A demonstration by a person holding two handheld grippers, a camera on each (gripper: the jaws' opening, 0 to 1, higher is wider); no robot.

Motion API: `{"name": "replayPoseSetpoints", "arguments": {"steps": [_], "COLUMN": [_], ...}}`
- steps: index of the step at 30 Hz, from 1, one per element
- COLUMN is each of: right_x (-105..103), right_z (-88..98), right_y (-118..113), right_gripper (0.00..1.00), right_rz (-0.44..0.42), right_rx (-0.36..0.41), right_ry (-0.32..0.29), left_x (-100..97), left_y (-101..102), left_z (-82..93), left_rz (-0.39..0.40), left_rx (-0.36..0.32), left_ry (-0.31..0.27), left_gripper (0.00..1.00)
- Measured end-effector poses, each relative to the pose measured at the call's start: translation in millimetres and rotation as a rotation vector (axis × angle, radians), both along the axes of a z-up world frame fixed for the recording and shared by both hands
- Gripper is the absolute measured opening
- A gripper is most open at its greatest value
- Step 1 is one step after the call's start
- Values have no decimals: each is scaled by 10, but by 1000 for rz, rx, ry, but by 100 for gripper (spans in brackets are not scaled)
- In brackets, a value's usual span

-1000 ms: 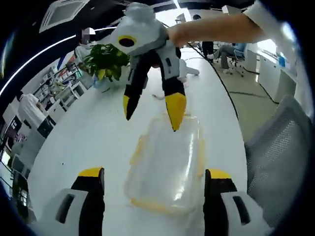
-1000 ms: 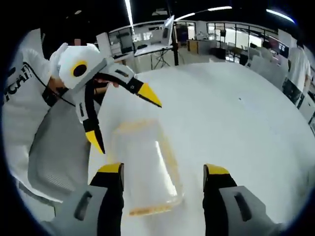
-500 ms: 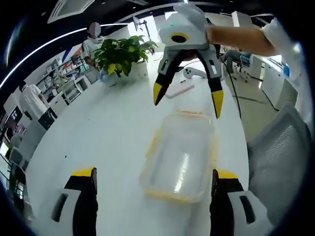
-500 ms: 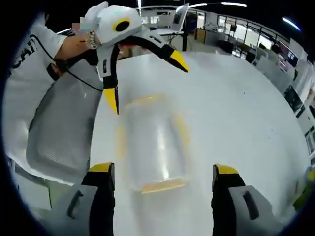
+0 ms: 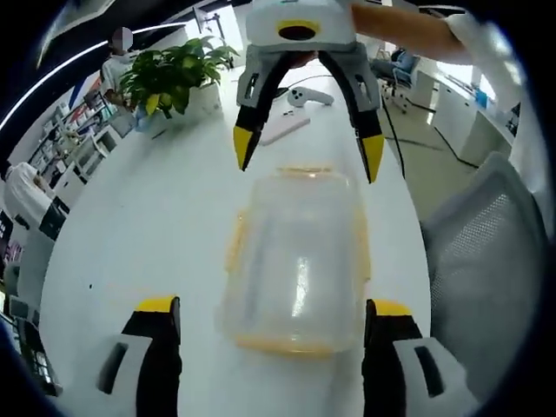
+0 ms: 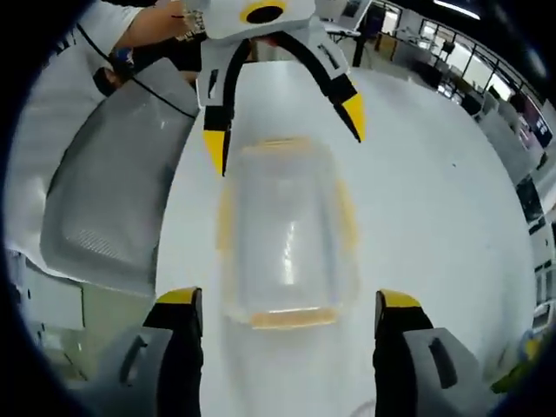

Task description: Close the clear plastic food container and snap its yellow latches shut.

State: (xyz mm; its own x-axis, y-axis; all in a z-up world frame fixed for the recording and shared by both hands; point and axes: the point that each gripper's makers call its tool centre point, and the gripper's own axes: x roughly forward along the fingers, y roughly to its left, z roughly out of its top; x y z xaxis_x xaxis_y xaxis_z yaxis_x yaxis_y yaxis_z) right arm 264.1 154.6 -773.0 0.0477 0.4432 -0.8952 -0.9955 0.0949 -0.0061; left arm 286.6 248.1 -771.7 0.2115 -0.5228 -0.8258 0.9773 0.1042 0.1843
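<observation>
Clear rectangular plastic food container (image 5: 295, 261) with yellow latches (image 5: 287, 343) lies on white table (image 5: 130, 226), lid looks seated; long axis runs 6-to-12 o'clock between grippers. Left gripper (image 5: 265, 308) at near short end, jaws spread wide, empty; right gripper (image 6: 282, 304) at opposite end, likewise agape. Neither touches container; both about equally near

Long white desk (image 5: 130, 226) running away through an open office. Up at its far end there's a leafy potted plant (image 5: 169, 74) near the left edge, plus a white game controller (image 5: 310, 95) and a flat pale slab (image 5: 282, 129) closer to the right edge. Grey mesh chair (image 5: 486, 261) tucked just off the desk's right edge.
</observation>
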Motion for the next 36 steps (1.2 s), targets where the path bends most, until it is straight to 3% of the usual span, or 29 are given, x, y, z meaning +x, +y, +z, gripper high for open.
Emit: {"name": "replayPoseSetpoints", "arguments": {"steps": [4,14,27,36], "right_x": [-14,27,39,64], "right_z": [-68,-131,-126,-131], "right_y": [-6,-20,3,126], "right_gripper": [75,68,67,67], "right_rz": [16,21,18,18], "right_rx": [-22,-54,-52,-56], "right_ry": [15,-1,-8,-12], "left_x": [-54,-93,-96,-69], "left_y": [-18,-38,-19,104], "left_z": [-62,-144,-154,-165], "left_rz": [-5,-48,-43,-35], "left_rx": [14,52,59,70], "left_ry": [50,57,67,67], "left_gripper": [82,71,71,71]}}
